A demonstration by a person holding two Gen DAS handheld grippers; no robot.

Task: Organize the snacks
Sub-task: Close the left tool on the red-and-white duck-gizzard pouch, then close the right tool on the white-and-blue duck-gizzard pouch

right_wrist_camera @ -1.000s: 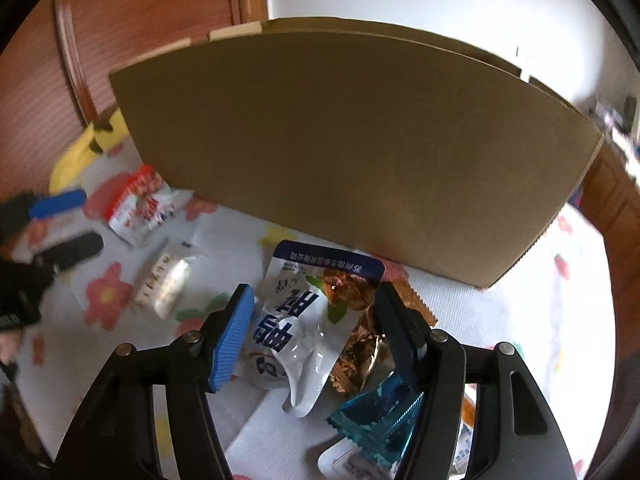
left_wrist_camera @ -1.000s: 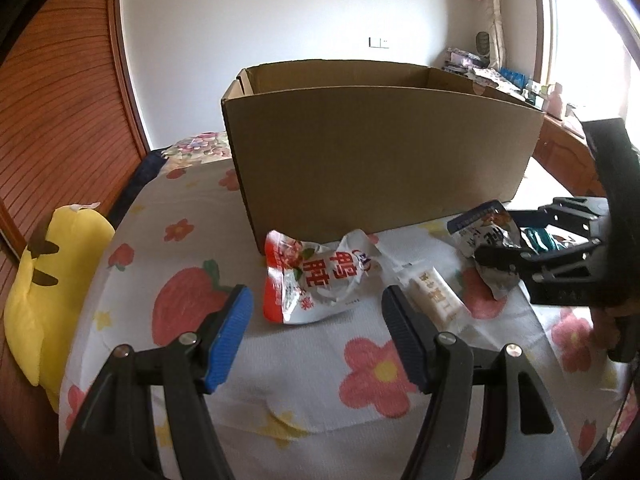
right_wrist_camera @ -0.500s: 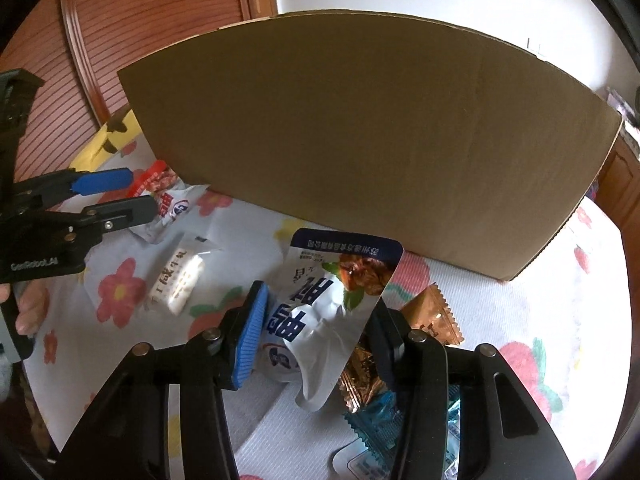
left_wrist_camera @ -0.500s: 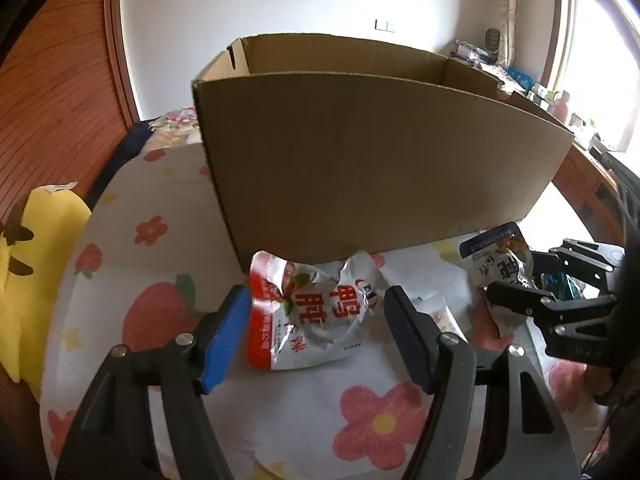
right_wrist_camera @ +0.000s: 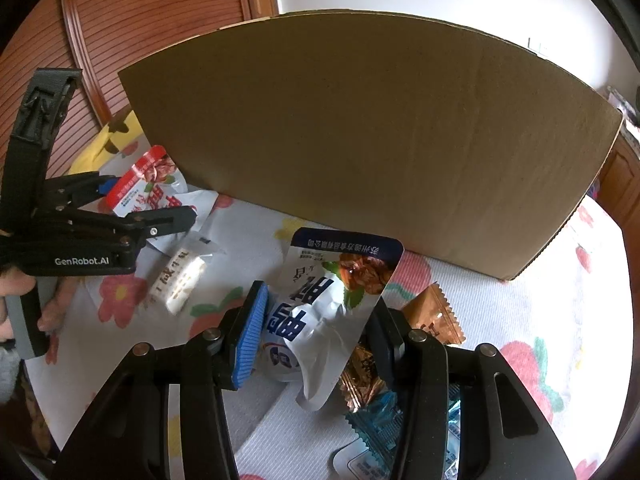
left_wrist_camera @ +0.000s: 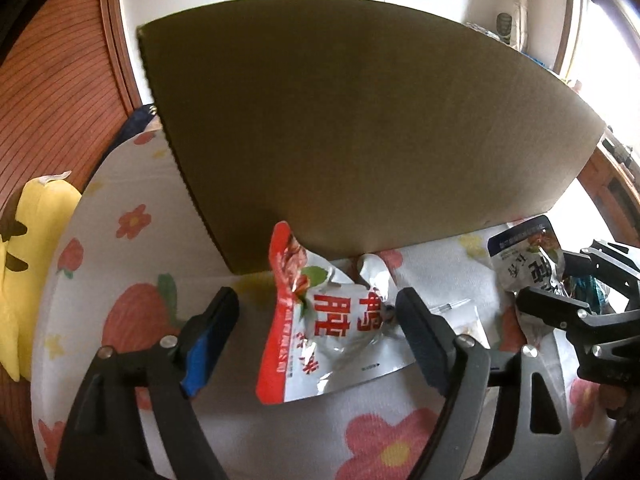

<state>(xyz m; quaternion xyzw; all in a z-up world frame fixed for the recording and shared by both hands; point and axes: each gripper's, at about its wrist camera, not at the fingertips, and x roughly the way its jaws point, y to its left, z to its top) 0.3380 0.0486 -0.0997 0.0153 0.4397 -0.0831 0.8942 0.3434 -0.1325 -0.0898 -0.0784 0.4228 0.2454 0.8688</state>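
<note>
Now cardboard box [left_wrist_camera: 360, 128] looms nearer than before on flowered bench [left_wrist_camera: 120, 248]. Left tool [left_wrist_camera: 316, 320] jaws just opened wider, straddling red-and-white pouch [left_wrist_camera: 324, 328], not pressing. Right tool [right_wrist_camera: 316, 328] narrowed, clamps blue-and-white pouch [right_wrist_camera: 332, 292], lifted off bench.

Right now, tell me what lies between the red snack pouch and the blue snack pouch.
A small cream-wrapped snack bar lies on the floral cloth between the red snack pouch and the blue snack pouch, clearest in the right wrist view.
</note>
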